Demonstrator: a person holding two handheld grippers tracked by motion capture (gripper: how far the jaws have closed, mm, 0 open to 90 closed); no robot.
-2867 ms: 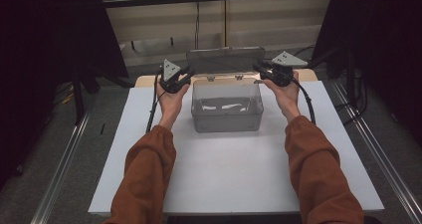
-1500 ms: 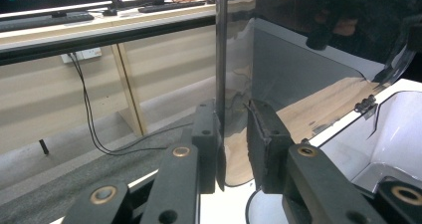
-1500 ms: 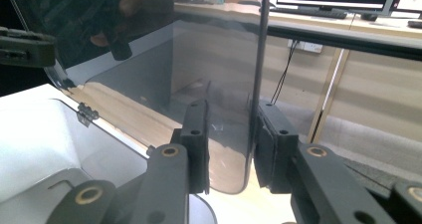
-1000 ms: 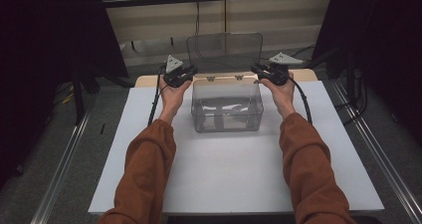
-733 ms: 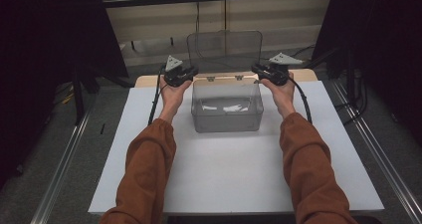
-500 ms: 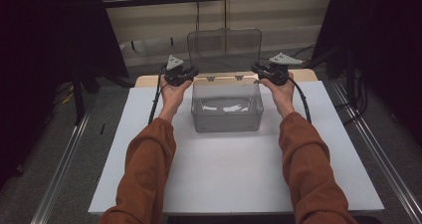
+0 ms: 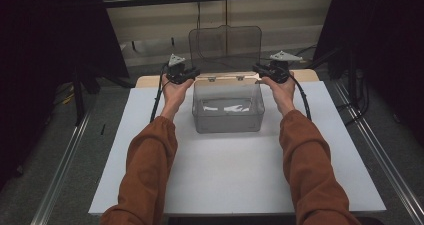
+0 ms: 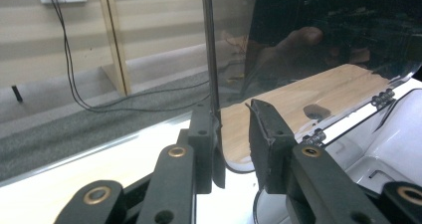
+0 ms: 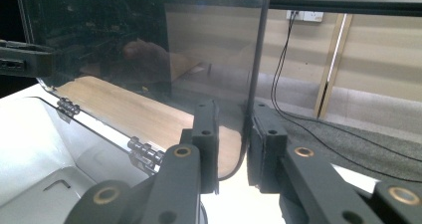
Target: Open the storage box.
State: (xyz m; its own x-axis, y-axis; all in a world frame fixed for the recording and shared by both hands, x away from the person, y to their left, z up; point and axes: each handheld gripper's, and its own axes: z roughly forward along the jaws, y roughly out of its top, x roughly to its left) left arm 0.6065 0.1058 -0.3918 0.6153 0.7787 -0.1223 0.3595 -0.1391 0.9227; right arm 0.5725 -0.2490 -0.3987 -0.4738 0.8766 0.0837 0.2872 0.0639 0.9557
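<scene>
From the high view, a clear rectangular plastic box [image 7: 228, 107] is sitting at the far middle of the white table top [image 7: 225, 180], its hinged transparent lid [image 7: 225, 47] standing upright behind it. The left gripper [image 7: 192, 74] and right gripper [image 7: 259, 70] are meeting the lid's two lower corners.

In the left gripper view, the left gripper [image 8: 233, 134] is straddling the lid's edge [image 8: 208, 50] with a narrow gap; one jaw is touching it.

In the right gripper view, the right gripper [image 9: 233, 134] is straddling the opposite edge [image 9: 256, 59], jaws narrow, with a sliver of gap showing.
</scene>
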